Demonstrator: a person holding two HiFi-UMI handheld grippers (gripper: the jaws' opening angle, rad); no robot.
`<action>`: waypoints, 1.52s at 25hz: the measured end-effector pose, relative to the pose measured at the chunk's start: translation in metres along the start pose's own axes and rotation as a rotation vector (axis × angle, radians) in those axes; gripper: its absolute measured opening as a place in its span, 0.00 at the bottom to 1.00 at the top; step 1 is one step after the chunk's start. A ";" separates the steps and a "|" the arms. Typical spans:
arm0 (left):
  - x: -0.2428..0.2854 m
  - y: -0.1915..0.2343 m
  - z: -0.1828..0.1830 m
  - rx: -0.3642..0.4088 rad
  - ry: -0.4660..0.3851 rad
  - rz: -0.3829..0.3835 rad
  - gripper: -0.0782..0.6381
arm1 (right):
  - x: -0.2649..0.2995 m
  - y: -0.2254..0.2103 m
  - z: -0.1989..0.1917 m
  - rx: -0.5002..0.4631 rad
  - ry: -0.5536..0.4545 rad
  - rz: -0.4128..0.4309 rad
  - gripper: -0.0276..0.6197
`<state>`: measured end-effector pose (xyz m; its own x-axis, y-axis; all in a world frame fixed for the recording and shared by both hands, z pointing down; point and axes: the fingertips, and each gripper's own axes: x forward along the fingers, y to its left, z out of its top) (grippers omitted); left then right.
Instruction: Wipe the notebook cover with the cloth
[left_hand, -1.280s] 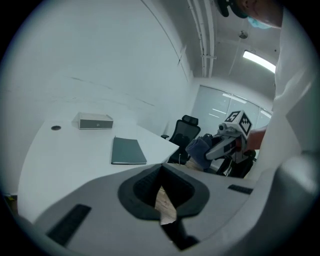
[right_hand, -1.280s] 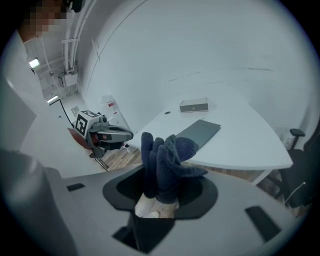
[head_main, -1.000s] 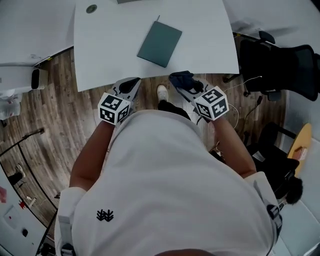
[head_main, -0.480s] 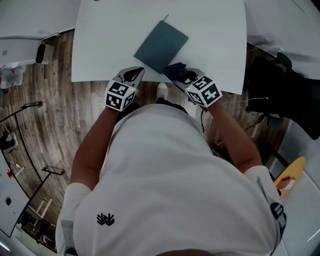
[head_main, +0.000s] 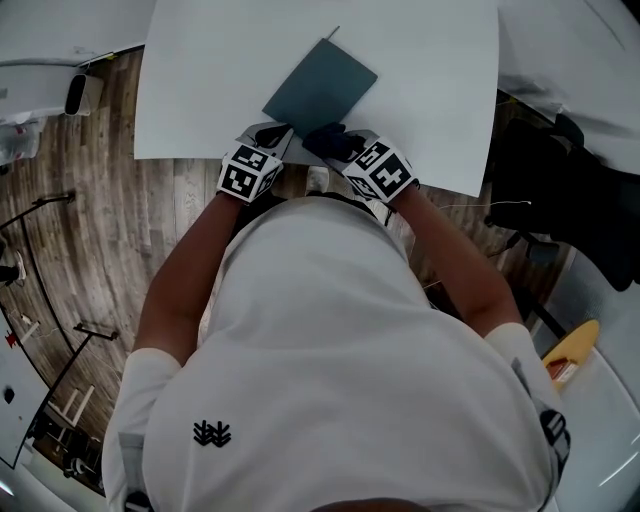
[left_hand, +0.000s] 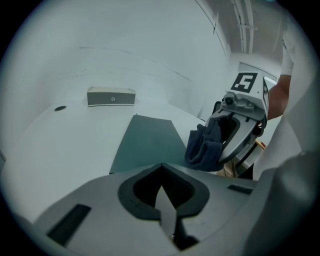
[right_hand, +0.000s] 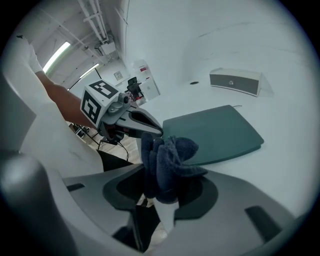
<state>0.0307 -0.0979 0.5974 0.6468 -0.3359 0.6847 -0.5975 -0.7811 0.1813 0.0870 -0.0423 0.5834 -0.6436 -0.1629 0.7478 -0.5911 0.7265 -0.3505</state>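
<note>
**Cloth clamped in my right jaws, just short of the notebook**

My right gripper (right_hand: 161, 202) is clamped on the dark blue cloth (right_hand: 167, 157). A bunched wad of it sticks out past the jaw tips and hangs just short of the notebook's near edge. The teal notebook (head_main: 320, 88) lies shut and flat on the white table (head_main: 200, 90), turned at an angle. My left gripper (head_main: 268, 140) sits at the notebook's near left corner, jaws together on nothing. I cannot tell whether its tips touch the cover.

The cloth looks soft, thick and light. I expect it to flop and fold under pressure, so I'd press the wad down flat on the cover, not drag it by a loose corner. My hold deep in the bunch seems firm enough.

The notebook looks thin, light and stiff, with a smooth cover. On this bare table it will probably slide once I rub it. I'd pin it with my closed left tips pressing down on that near left corner, then stroke away from there toward the notebook's far edge. A small grey box (left_hand: 111, 96) stands well beyond that far edge.
</note>
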 end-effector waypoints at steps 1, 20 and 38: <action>0.002 -0.001 -0.001 0.000 0.006 0.000 0.12 | 0.003 0.000 -0.001 -0.011 0.011 0.004 0.29; 0.014 0.000 -0.007 0.006 0.023 -0.007 0.12 | -0.007 -0.083 0.007 0.022 0.069 -0.020 0.29; 0.015 -0.003 -0.005 -0.025 0.044 -0.041 0.12 | -0.052 -0.190 0.015 0.113 0.112 -0.220 0.29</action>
<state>0.0397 -0.0980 0.6107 0.6502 -0.2800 0.7063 -0.5827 -0.7802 0.2272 0.2251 -0.1821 0.6026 -0.4394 -0.2295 0.8685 -0.7656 0.6014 -0.2284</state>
